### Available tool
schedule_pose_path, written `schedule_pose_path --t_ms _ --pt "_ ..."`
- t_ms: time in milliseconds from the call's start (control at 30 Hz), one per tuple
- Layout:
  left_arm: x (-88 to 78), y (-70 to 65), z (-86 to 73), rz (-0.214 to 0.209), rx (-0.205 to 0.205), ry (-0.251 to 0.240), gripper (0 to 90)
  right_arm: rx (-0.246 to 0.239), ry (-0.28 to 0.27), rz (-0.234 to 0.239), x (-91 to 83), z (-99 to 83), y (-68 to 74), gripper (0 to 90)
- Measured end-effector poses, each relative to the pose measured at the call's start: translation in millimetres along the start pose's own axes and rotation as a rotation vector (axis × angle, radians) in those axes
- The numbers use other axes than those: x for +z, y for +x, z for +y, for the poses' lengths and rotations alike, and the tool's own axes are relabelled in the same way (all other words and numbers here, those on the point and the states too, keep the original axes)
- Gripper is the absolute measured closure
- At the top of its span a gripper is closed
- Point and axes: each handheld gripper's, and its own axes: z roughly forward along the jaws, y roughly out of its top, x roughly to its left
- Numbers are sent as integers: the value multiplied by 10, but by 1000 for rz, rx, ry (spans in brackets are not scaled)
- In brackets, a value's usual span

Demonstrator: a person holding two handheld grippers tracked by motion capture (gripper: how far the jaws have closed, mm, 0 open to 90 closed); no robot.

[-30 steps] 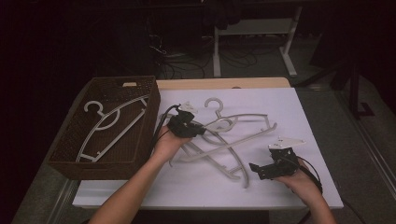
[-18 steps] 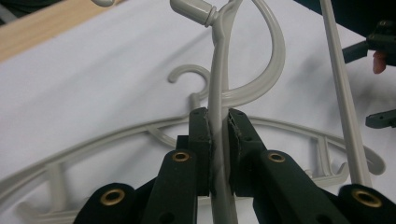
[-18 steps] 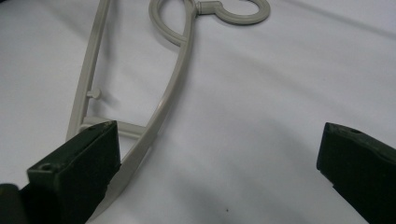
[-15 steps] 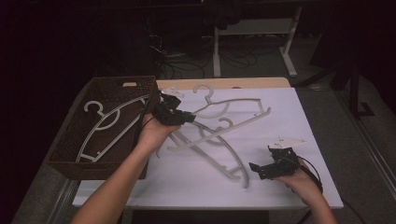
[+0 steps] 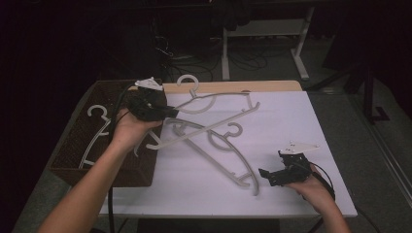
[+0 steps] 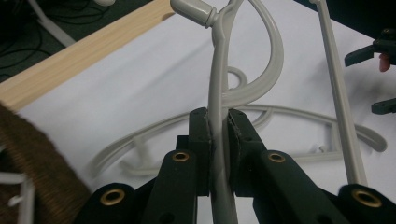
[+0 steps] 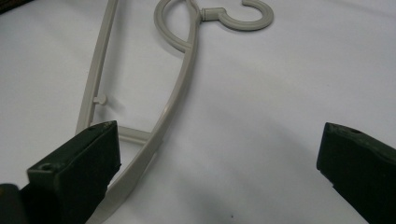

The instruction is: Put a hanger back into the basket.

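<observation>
Over the white table (image 5: 291, 126), beside a dark woven basket (image 5: 73, 145), a smooth grey plastic hanger (image 5: 218, 114) lifted, long axis running left-right, hook far, clamped in the left gripper (image 6: 219, 135); right gripper (image 7: 219, 158) spread apart, near-right.

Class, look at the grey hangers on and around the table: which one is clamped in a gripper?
The raised hanger, pinched at one arm by the left gripper. The other on the sheet and the one in the basket lie untouched.

The hangers (image 5: 214, 127) look like smooth, faintly glossy grey plastic. The basket (image 5: 73, 145) is rough brown wicker. A matt white sheet (image 5: 291, 121) covers the pale wooden table (image 5: 233, 86). The gripper's (image 6: 218, 135) jaws are matt black.
</observation>
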Motion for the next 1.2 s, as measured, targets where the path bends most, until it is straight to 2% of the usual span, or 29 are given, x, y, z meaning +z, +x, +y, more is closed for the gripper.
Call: schedule_pose_path --t_ms 133,167,433,633,900,1067,1167,1200 --pt "-179 136 -60 24 -10 -12 819 -3 -1 -4 -2 2 7 0" --pt "-179 136 -60 24 -10 -12 819 -3 -1 -4 -2 2 7 0" --pt "-555 367 -181 84 -20 -43 819 -6 0 -6 5 4 12 0" --pt "-801 546 -309 127 -43 -69 818 -3 -1 -10 2 5 7 0" --pt "-1103 808 -556 208 -81 -90 818 -2 -1 -11 6 8 12 0" --pt "-1282 1014 -768 268 -125 -109 818 -1 4 -14 14 4 2 0" --pt "-1328 1079 -844 288 -137 -111 818 -1 4 -15 14 4 -1 0" --pt "-1377 1158 -945 311 -152 -109 818 0 5 -15 13 4 0 0"
